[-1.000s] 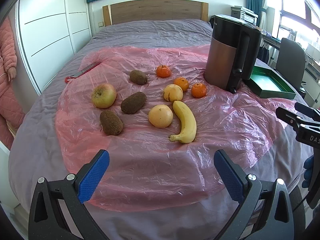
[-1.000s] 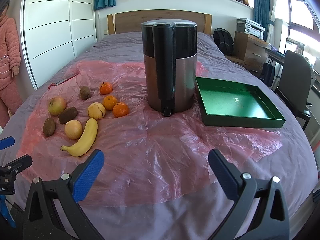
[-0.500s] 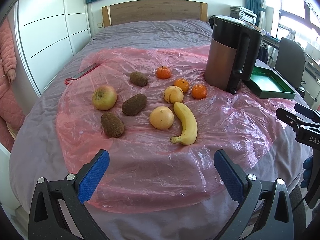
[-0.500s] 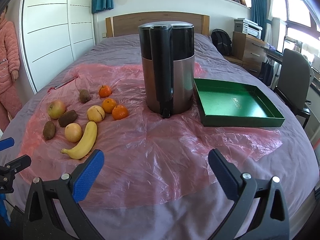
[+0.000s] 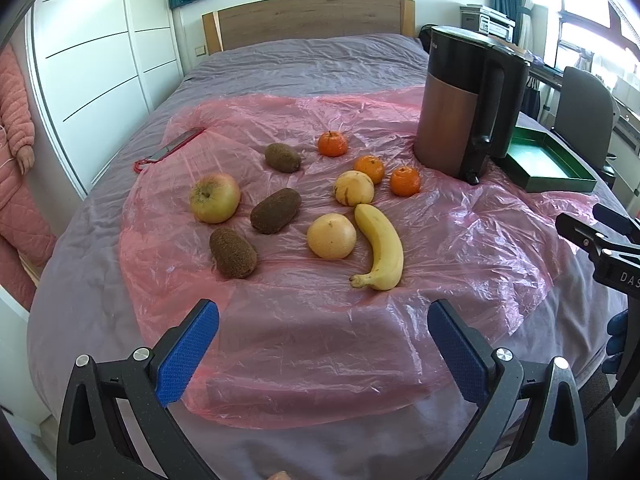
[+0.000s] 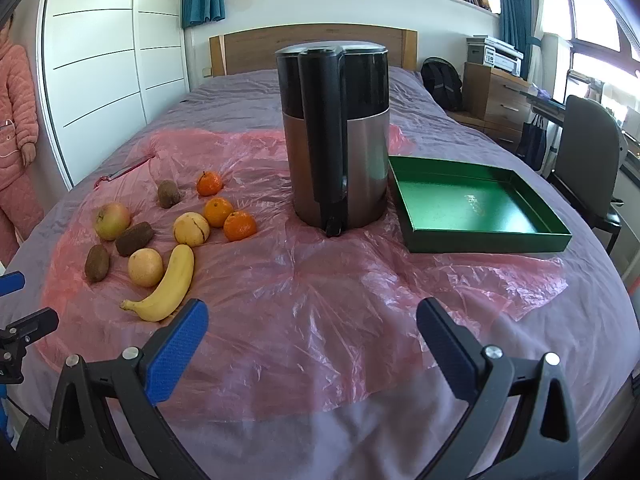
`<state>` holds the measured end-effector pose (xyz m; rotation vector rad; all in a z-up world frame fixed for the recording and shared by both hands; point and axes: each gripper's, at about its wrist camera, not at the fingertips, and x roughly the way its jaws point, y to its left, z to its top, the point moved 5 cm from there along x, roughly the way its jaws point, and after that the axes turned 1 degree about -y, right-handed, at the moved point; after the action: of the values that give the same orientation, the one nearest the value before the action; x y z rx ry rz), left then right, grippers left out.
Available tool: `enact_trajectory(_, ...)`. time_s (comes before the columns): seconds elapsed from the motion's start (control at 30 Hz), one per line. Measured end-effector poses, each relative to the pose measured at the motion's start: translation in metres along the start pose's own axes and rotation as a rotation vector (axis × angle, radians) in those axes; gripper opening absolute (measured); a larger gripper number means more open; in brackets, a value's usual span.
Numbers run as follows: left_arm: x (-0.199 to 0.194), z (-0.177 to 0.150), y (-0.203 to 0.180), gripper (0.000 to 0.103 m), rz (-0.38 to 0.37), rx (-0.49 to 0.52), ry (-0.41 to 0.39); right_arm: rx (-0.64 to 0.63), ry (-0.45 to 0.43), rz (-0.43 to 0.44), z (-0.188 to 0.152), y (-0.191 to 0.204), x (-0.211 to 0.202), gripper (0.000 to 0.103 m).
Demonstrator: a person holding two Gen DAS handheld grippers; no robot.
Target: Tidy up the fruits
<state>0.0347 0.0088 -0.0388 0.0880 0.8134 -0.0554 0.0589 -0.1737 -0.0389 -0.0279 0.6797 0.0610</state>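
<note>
While the curved yellow banana (image 5: 382,246) lies ahead, we hold our blue-padded left gripper (image 5: 323,342) and right gripper (image 6: 312,338) level, jaws apart.

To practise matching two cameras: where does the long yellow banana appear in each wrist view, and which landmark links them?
Left wrist: the long yellow banana lies right of centre, beside a pale round fruit.
Right wrist: the banana lies lower left, above the left blue finger pad.
Shared landmark: the tall black-and-copper kettle.
</note>
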Motion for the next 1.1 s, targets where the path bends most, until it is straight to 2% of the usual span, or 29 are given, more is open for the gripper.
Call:
enact_trajectory(0.43, 0.006, -0.002, 0.021, 0.102, 0.034, -0.068, 0.017, 0.008, -0.012, 0.014, 0.001, 0.003, 0.004, 0.103)
enact_trajectory(0.8, 0.014, -0.006, 0.044, 0.102, 0.056, -0.133, 0.038, -0.008, 0.005, 0.062, 0.000, 0.022, 0.013, 0.103)
enact_trajectory(1.1, 0.016, -0.005, 0.086, 0.102, 0.097, -0.263, 0.027, -0.014, 0.054, 0.142, -0.001, 0.043, 0.025, 0.103)
